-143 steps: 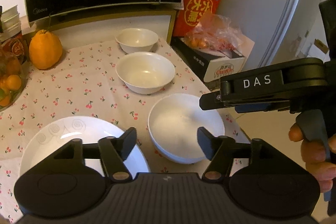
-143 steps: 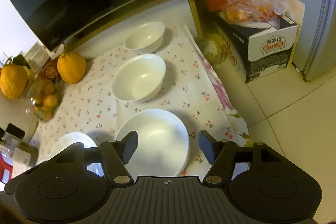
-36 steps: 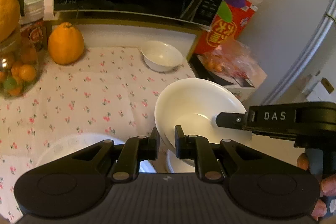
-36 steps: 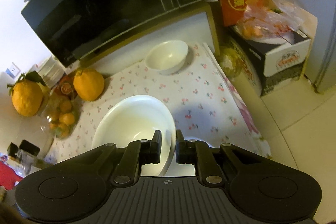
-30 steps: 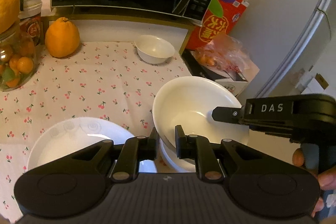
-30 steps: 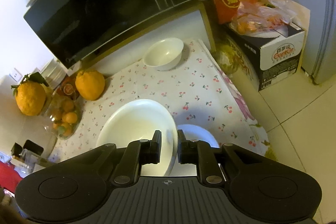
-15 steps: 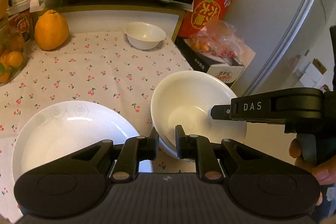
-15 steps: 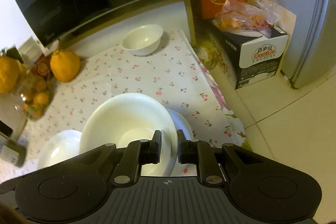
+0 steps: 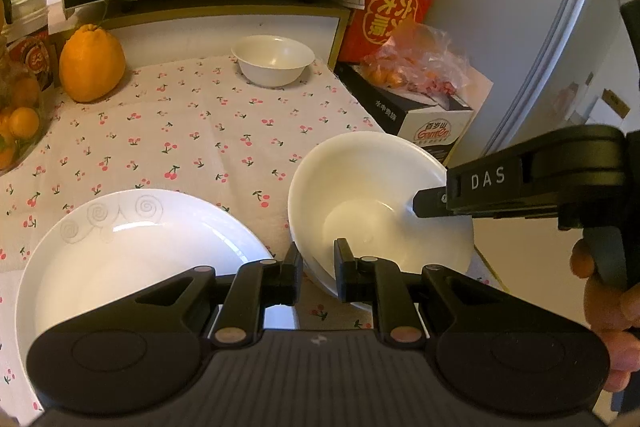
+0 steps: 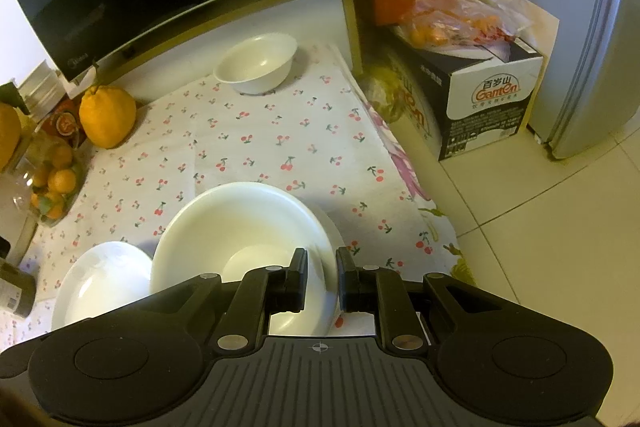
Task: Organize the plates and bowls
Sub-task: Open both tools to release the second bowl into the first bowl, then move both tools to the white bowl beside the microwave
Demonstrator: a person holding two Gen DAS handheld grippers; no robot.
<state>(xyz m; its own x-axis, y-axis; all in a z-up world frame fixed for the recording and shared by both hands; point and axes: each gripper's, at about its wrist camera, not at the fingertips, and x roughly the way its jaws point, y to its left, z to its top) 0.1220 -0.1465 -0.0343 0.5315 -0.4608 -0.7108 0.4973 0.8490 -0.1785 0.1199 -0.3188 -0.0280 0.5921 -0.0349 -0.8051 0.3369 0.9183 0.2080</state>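
White bowls (image 9: 376, 195) and swirl-embossed plate (image 9: 132, 247) on cherry-print tablecloth (image 9: 192, 131) (red on white)

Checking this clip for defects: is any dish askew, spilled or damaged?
Nothing is spilled or broken. The medium bowl, gripped by both tongs, sits slightly tilted inside the bowl beneath, not yet settled.

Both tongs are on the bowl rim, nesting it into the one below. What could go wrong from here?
1. The held bowl looks tilted over the lower bowl; uneven release by the left tongs or right tongs may let it drop and chip.
2. The stack sits near the table edge, above the tile floor; a nudge could push it off.
3. The plate lies close by the left tongs; pulling back could clip it.
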